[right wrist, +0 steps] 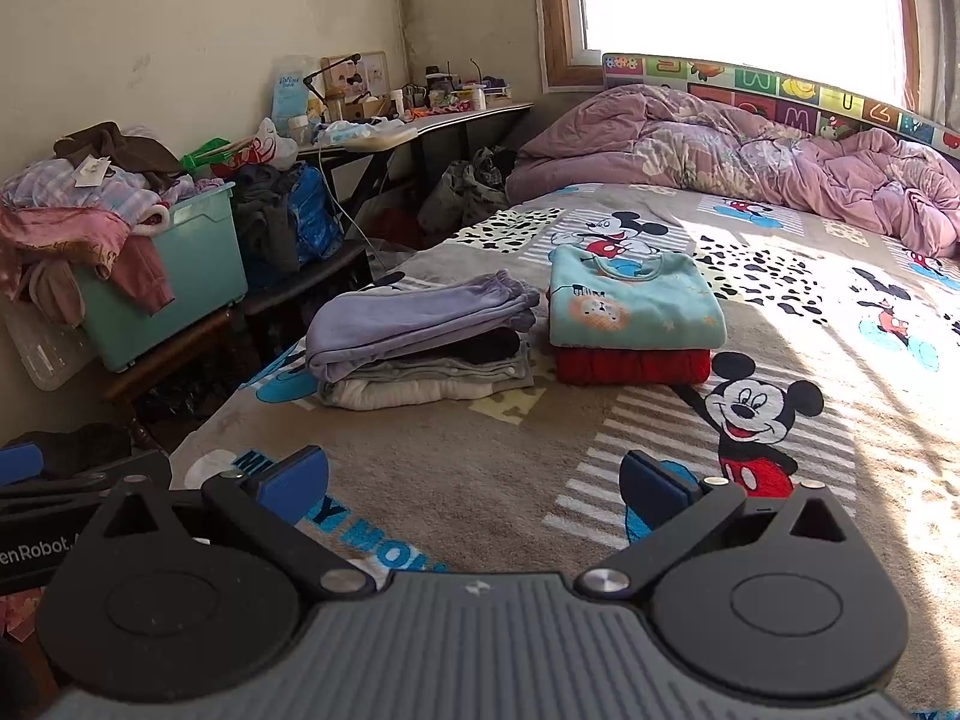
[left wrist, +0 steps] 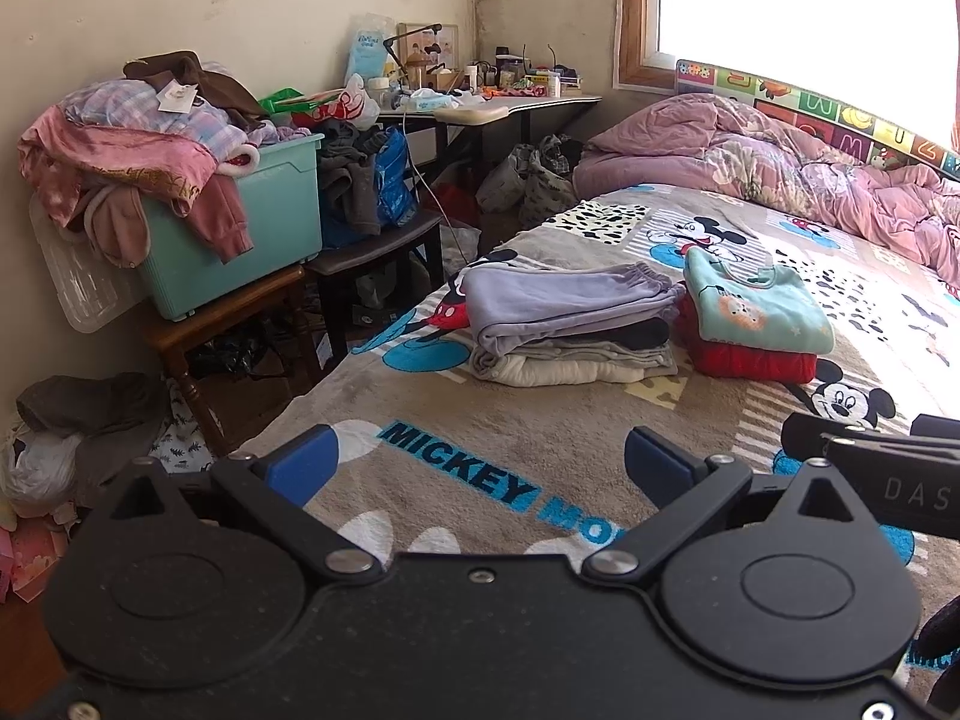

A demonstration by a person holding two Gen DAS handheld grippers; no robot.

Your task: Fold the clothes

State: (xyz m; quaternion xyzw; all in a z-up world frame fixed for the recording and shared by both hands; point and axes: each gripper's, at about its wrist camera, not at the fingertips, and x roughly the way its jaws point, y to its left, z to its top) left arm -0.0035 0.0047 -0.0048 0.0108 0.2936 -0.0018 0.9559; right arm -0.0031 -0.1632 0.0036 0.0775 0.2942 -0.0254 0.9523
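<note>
Two stacks of folded clothes lie on the cartoon-mouse blanket (left wrist: 540, 420) (right wrist: 540, 438). The left stack has lilac trousers (left wrist: 564, 300) (right wrist: 414, 312) on top of dark, grey and cream pieces. The right stack is a mint top with a lion print (left wrist: 756, 300) (right wrist: 630, 300) over a red knit (left wrist: 750, 363) (right wrist: 630, 366). My left gripper (left wrist: 480, 462) hovers open over the near blanket, nothing between its blue pads. My right gripper (right wrist: 474, 480) is open too and empty, near the same edge. Each gripper's black body shows at the side of the other's view.
A teal bin (left wrist: 258, 222) (right wrist: 174, 282) heaped with unfolded clothes sits on a wooden stool left of the bed. More clothes lie on the floor (left wrist: 96, 414). A cluttered desk (left wrist: 510, 102) stands at the back. A pink duvet (left wrist: 780, 168) (right wrist: 750, 156) is bunched under the window.
</note>
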